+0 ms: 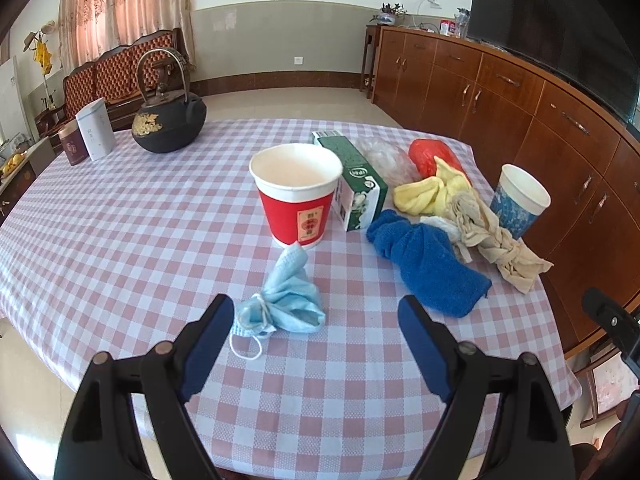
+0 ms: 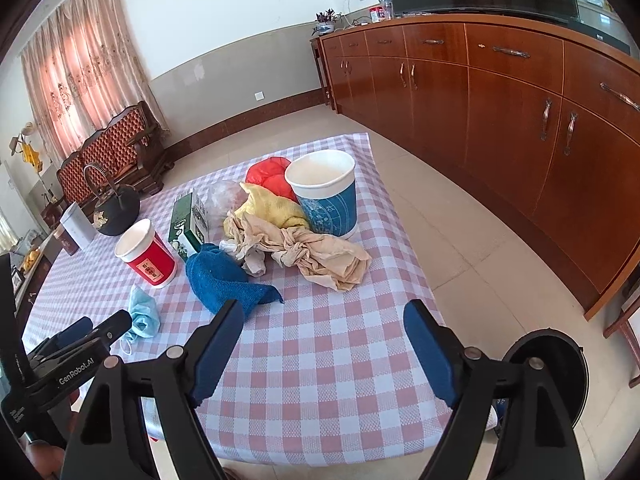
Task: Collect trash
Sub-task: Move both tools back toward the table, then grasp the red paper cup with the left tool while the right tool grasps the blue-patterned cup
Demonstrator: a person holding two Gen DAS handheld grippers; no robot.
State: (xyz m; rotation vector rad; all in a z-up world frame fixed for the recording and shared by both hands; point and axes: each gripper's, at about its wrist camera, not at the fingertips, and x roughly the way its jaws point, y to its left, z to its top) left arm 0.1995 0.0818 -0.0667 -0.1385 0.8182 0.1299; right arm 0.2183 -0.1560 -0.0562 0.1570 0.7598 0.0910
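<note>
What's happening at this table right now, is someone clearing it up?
A person holds a claw in each hand over a checked tablecloth strewn with trash, and nothing has been picked up yet. The left claw is open and hovers at a crumpled blue face mask, just in front of a red paper cup. The right claw is also open and empty, close to a blue cloth. A green carton, beige and yellow rags and a blue paper cup wait behind.

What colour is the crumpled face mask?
Light blue face mask, clearest in the left wrist view.
</note>
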